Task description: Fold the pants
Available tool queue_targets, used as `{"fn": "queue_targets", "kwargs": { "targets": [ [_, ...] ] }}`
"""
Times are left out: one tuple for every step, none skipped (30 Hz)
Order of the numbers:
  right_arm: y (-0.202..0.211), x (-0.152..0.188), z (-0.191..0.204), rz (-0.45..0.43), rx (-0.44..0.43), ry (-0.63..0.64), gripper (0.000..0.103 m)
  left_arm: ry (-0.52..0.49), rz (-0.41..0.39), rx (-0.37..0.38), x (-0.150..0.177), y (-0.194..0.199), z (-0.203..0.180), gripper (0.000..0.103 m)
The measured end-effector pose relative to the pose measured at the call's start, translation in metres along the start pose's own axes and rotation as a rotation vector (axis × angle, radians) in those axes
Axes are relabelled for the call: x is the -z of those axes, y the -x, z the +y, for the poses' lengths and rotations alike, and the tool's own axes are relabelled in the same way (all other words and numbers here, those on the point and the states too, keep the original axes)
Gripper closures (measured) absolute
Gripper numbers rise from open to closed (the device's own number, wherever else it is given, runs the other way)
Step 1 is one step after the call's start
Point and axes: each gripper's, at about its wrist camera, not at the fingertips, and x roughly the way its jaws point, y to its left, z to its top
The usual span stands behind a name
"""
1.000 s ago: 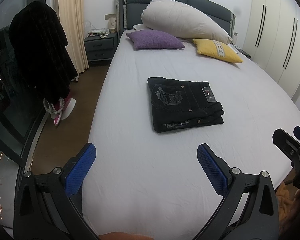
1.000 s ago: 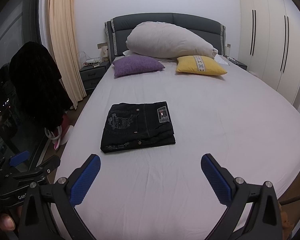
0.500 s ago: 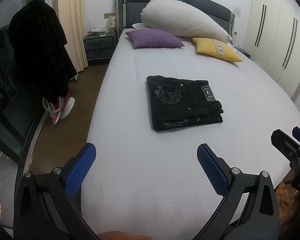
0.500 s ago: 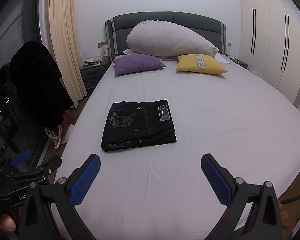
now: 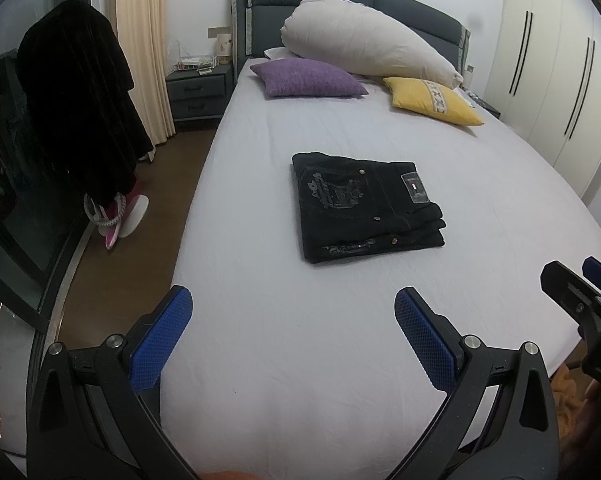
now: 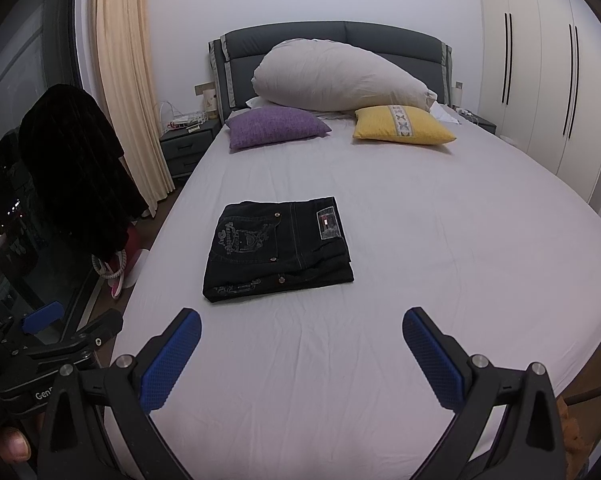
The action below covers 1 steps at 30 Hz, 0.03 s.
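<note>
Left wrist view shows me the pants (image 5: pixel 364 206) already folded into a compact black stack, mid-bed, left of centre. I judge folding finished; at most a squaring touch remains. My left gripper (image 5: pixel 292 338) and right gripper (image 6: pixel 300 356) both hover near the bed's (image 6: pixel 440 240) foot, jaws spread wide, holding nothing. Purple cushion (image 6: pixel 274 125), yellow cushion (image 6: pixel 402 125) and big pillow (image 6: pixel 340 78) sit far off; nothing blocks the way.

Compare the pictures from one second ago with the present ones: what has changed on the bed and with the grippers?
Almost nothing. Both cameras drifted very slightly. The folded pants stayed put on the bed; left gripper and right gripper remain open and empty.
</note>
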Motion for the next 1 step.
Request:
{"fn": "queue_targets", "kwargs": {
  "targets": [
    [-0.0001, 0.0016, 0.0001, 0.000, -0.002, -0.005, 0.000, 0.002, 0.002, 0.002, -0.0001, -0.0001, -0.0002, 0.000]
  ]
}}
